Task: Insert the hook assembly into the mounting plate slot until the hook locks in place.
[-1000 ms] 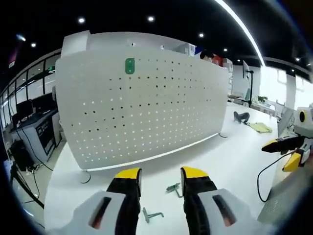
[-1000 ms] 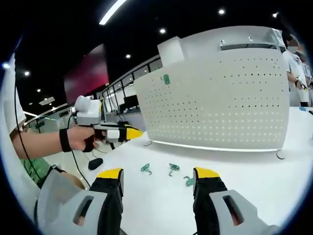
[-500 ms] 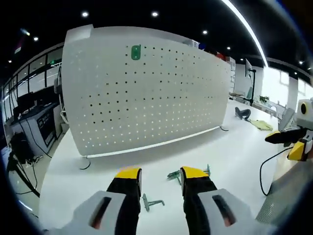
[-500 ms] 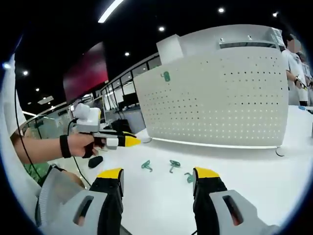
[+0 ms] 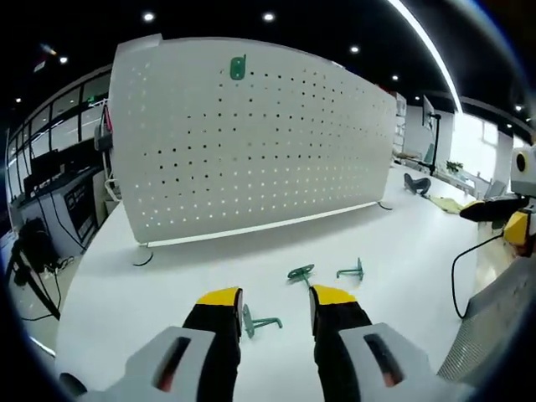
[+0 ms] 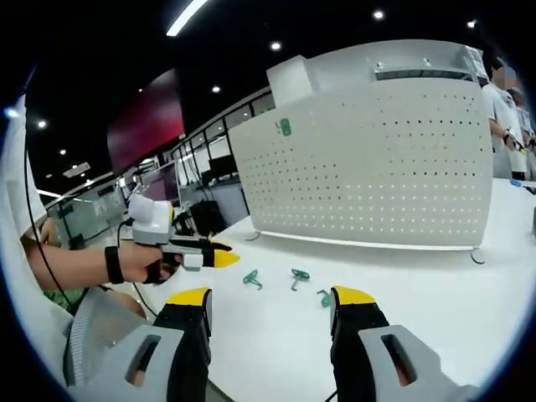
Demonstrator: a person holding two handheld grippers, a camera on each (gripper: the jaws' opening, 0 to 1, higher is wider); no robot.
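- White table (image 5: 126, 293) carries an upright pegboard (image 5: 251, 151); one green hook (image 5: 238, 68) already hangs near its top edge.
- Three loose hooks (image 5: 261, 322) lie before the pegboard, untouched.
- Left gripper (image 5: 275, 306) and right gripper (image 6: 272, 306) hover with jaws spread, empty; insertion not yet begun.

Matt white perforated metal panel (image 5: 251, 151), smooth white table (image 5: 402, 251)

Open white tabletop (image 5: 167, 276) ahead of your jaws, mid-frame. Obstacles: upright pegboard (image 5: 251, 151) walling the upper half; three green hooks (image 5: 300, 272) scattered lower centre; black cable (image 5: 461, 280) looping at right edge.
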